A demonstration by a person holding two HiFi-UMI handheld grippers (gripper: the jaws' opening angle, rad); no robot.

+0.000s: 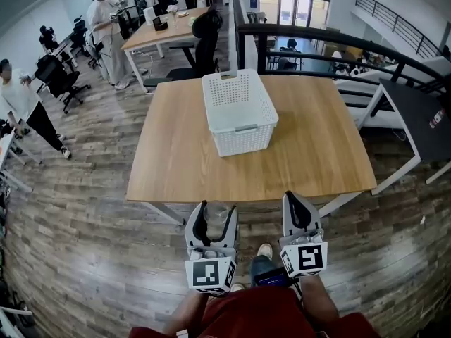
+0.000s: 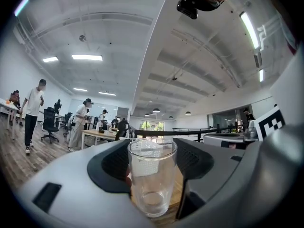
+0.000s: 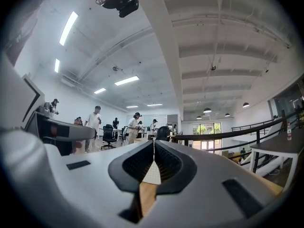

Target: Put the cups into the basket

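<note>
holding a clear glass cup (image 2: 152,179) upright between its jaws, the left gripper (image 1: 215,204) stands spread wide, its dark pads (image 2: 111,167) pressed to the cup's two sides. the cup has nothing in it, and in the head view it hangs over the wooden floor (image 1: 84,245), just short of the near edge of the table (image 1: 317,157) and touching no surface

the right gripper (image 1: 294,197) sits just beside the left one, also short of the table's near edge. its jaws are closed together, tips meeting along a thin line, with nothing gripped between them. both grippers point level, toward the table

a white perforated basket (image 1: 246,141) stands on the light wood table, toward the far side and slightly left of the middle, a little askew to the table's edges. the cup is well apart from it, outside it, with bare tabletop between the two. seen from the left gripper view, the basket shows faintly through the glass

beyond the table runs a dark railing (image 1: 317,37), and farther back on the left a person in white (image 1: 106,34) stands by other desks and office chairs
</note>
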